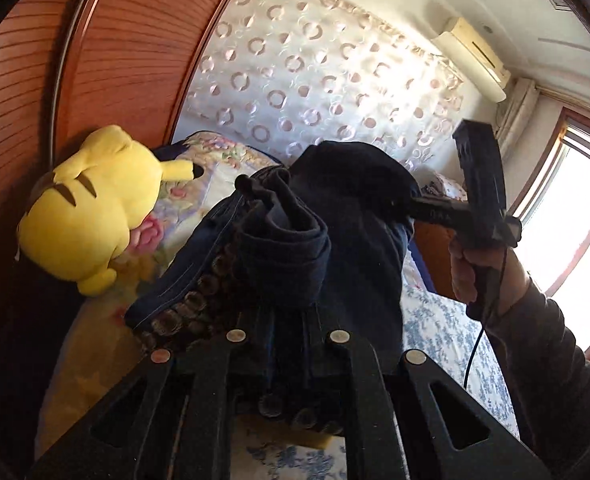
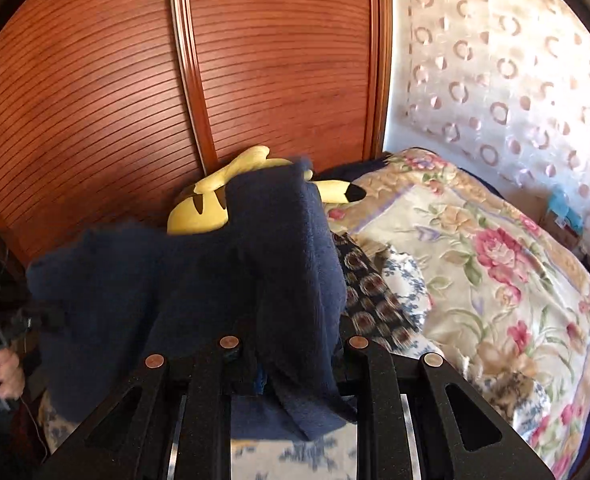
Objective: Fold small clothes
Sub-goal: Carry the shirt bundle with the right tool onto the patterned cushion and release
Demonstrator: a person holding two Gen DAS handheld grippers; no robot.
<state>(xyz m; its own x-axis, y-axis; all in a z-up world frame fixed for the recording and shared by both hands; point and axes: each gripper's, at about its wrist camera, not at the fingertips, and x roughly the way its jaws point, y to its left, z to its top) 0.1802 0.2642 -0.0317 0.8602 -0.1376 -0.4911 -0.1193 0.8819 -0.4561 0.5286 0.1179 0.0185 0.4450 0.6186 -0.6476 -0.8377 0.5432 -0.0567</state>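
At lower centre of each wrist view, the left gripper point(image 1: 283, 344) and right gripper point(image 2: 295, 356) both clench the dark navy garment point(image 2: 199, 280), lifted above the floral bedding point(image 2: 475, 264). Beyond, at left, lies a yellow plush toy point(image 1: 95, 208) against the wooden wardrobe point(image 2: 275, 60).

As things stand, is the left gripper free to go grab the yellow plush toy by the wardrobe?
Probably not yet. The left gripper appears shut on the dark blue garment, which the right gripper also holds. The yellow plush toy lies off to the side, uncovered in that view, so only the cloth occupies it.
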